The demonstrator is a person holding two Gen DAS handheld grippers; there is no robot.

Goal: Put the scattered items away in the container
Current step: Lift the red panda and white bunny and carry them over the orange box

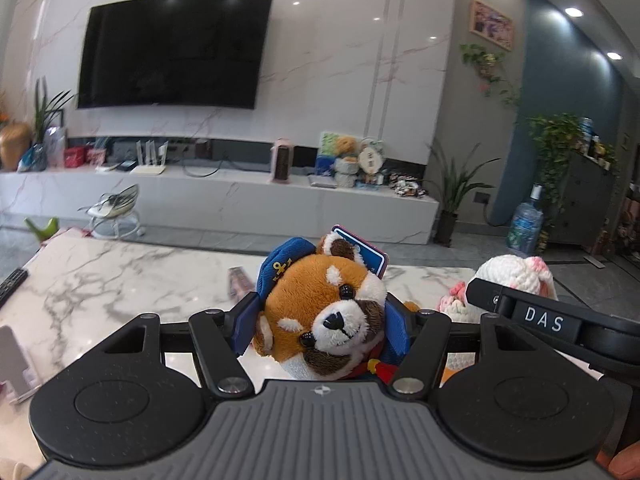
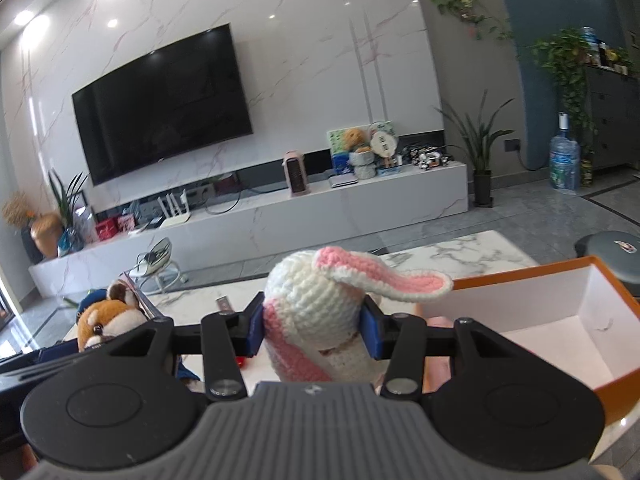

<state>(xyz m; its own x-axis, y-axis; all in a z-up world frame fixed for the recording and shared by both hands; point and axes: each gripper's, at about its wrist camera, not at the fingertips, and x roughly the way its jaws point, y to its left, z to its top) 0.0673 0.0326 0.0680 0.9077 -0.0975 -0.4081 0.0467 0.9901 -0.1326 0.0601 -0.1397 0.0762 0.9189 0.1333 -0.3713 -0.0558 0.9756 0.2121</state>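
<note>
Living room: dark TV (image 1: 172, 50) on marbled wall, white marble worktop (image 1: 120, 280) in front. Left gripper (image 1: 322, 328): blue-padded fingers (image 1: 245, 326) part-open, pressed on both sides of red panda plush (image 1: 324, 316), held clear of worktop. Right gripper (image 2: 314, 330): fingers narrower, clamped on crocheted pink-and-white bunny (image 2: 316, 300). Orange box (image 2: 600, 280), white inside, sits just right of bunny, lid off.

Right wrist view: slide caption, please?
Right claw grips a crocheted bunny beside the open orange box.
</note>
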